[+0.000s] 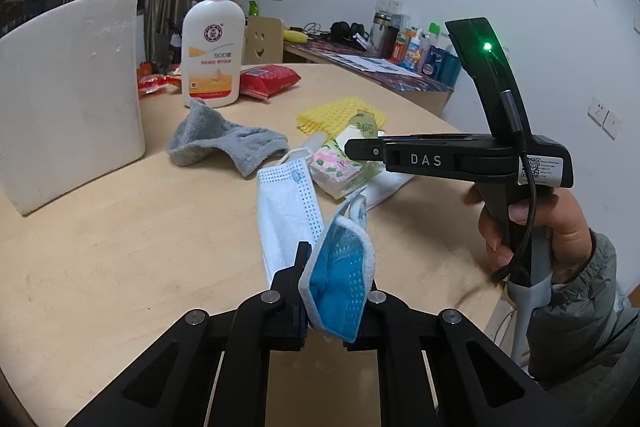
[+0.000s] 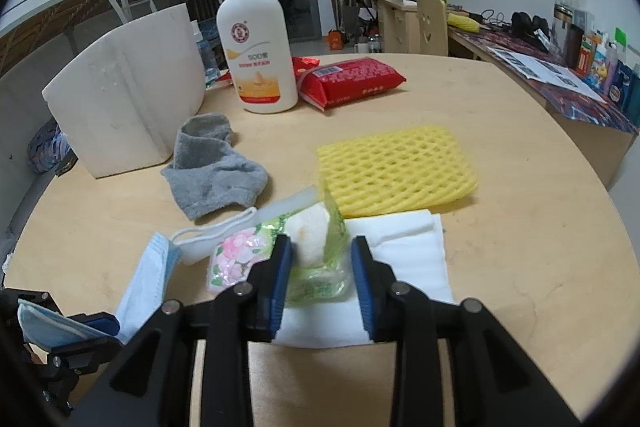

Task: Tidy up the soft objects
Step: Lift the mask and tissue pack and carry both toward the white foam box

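Note:
My left gripper [image 1: 338, 283] is shut on a folded blue face mask [image 1: 340, 267], pinched upright between the pads just above the table. A second pale mask [image 1: 280, 211] lies flat beside it. In the right wrist view my right gripper [image 2: 320, 267] is shut on a clear green tissue pack [image 2: 316, 251] with pink flowers, which rests on a white foam sheet [image 2: 400, 247]. A grey sock [image 2: 216, 175] and a yellow foam net [image 2: 396, 167] lie further back. The left gripper [image 2: 68, 331] with its blue mask [image 2: 48, 323] shows at the lower left.
A white foam block [image 2: 120, 87] stands at the back left of the round wooden table [image 2: 520, 227]. A tall lotion pump bottle [image 2: 256, 59] and a red wipes pack [image 2: 352, 79] stand behind the sock. A hand and grey sleeve [image 1: 568, 255] hold the right gripper.

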